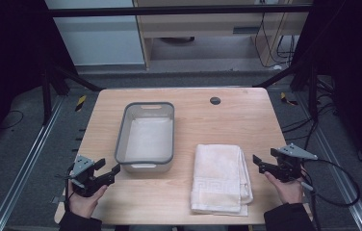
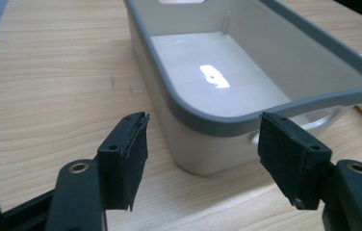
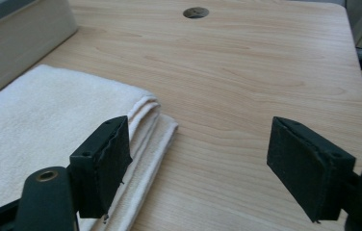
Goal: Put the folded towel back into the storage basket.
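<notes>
Nothing's begun: my left gripper (image 1: 112,172) and right gripper (image 1: 257,161) gape empty, folded towel (image 1: 221,179) beside the bin (image 1: 146,160).

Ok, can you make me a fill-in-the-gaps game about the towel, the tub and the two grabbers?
1. The folded white towel lies on the wooden ____.
2. The grey-rimmed tub has ____ inside it.
3. The right gripper has its jaws ____, with bare table between them beside the towel's edge.
4. The left gripper points at the near end of the ____.

Missing words: table; nothing; open; tub
</notes>
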A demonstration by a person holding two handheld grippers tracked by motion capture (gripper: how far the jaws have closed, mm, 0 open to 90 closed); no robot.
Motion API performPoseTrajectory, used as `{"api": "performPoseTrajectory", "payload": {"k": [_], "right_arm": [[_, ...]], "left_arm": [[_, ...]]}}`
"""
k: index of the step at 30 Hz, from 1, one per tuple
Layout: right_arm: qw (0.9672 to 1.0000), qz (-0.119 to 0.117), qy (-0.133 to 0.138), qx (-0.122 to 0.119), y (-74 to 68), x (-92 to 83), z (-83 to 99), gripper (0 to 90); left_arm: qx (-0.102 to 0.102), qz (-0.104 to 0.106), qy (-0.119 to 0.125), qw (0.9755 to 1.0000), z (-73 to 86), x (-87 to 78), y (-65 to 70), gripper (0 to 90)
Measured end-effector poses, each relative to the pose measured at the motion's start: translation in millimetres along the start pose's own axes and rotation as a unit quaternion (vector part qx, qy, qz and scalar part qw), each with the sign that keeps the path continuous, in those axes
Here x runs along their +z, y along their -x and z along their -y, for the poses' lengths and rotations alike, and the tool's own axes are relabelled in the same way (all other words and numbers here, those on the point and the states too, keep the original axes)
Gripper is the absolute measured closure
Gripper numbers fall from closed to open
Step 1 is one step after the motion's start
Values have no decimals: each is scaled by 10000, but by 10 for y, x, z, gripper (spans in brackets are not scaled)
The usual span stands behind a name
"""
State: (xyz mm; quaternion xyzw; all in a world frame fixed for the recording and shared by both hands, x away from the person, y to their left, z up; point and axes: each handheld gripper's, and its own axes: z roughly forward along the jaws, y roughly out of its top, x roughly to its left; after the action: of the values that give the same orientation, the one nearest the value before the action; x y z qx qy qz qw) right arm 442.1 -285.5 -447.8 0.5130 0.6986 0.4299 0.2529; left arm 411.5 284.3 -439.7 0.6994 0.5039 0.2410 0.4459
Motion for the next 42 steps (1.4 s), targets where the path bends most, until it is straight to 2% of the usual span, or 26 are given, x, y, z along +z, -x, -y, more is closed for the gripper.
{"api": "performPoseTrajectory", "payload": {"k": [7, 16, 20, 27, 42], "right_arm": [[9999, -138, -30, 35, -71, 20, -68, 230], [9997, -241, 22, 65, -75, 45, -142, 222], [9996, -288, -4, -19, -104, 76, -192, 217], [9990, -418, 57, -141, -149, 98, -295, 216], [9984, -543, 86, -153, -188, 124, -454, 207]], "left_arm": [[158, 195, -70, 9997, -3, 43, 146, 335], [228, 369, -83, 9990, -8, 114, 284, 321], [277, 447, -87, 9986, -24, 147, 355, 321], [418, 572, -134, 9974, -52, 167, 511, 327], [630, 839, -154, 9944, -131, 252, 803, 329]]}}
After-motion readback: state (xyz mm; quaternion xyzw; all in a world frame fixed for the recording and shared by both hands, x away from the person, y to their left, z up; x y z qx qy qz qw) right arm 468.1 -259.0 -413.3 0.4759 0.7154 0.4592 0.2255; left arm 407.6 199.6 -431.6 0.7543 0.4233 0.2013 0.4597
